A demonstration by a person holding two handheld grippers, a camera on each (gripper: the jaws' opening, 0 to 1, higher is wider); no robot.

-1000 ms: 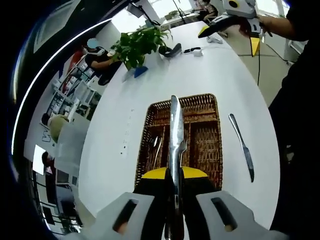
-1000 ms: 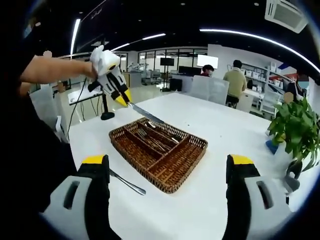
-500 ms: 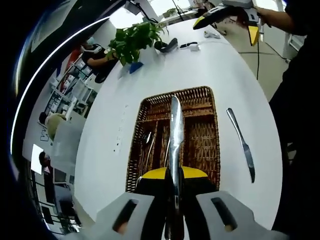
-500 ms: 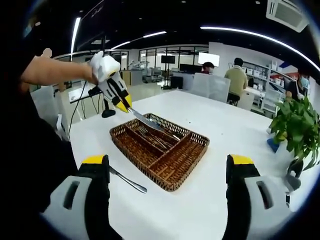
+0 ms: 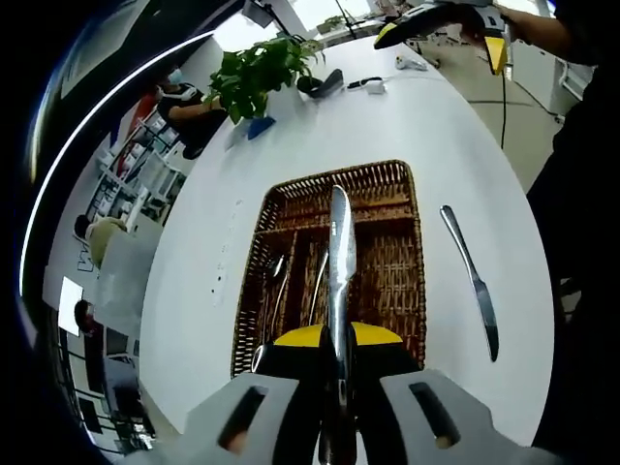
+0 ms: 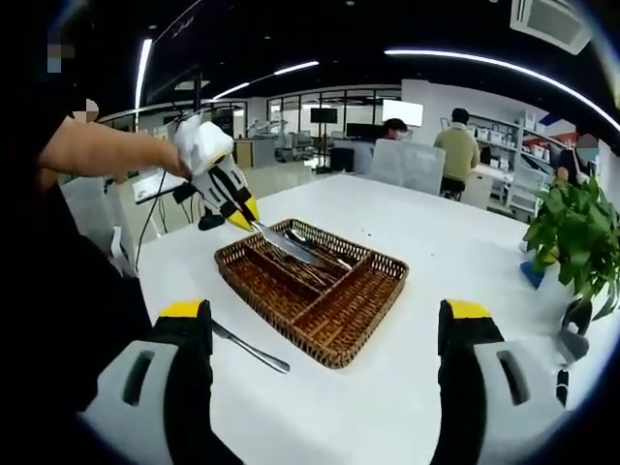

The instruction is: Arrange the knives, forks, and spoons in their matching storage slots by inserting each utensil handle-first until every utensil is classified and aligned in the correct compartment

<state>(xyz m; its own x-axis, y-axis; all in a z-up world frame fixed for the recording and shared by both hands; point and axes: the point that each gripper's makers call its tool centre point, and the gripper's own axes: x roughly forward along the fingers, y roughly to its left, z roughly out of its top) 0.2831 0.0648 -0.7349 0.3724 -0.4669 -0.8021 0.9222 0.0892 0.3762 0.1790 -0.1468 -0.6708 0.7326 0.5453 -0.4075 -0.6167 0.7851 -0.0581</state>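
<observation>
Here we are clamping a silver table knife (image 5: 338, 254) in the left gripper (image 5: 337, 341), its blade hanging over the brown wicker cutlery tray (image 5: 392, 281) on the white oval table (image 5: 426, 136). Our right gripper (image 6: 325, 325) is hovering wide open, and a second silver knife (image 6: 250, 349) is lying beside the tray.

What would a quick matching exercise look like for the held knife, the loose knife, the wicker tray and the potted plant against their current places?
Things:
1. silver table knife in the left gripper
2. second silver knife
3. brown wicker cutlery tray
4. green potted plant

Places:
A. lying on the white table beside the tray
B. at the far table edge
C. clamped, blade over the tray
D. mid-table, holding utensils

Pairs: 1-C, 2-A, 3-D, 4-B
</observation>
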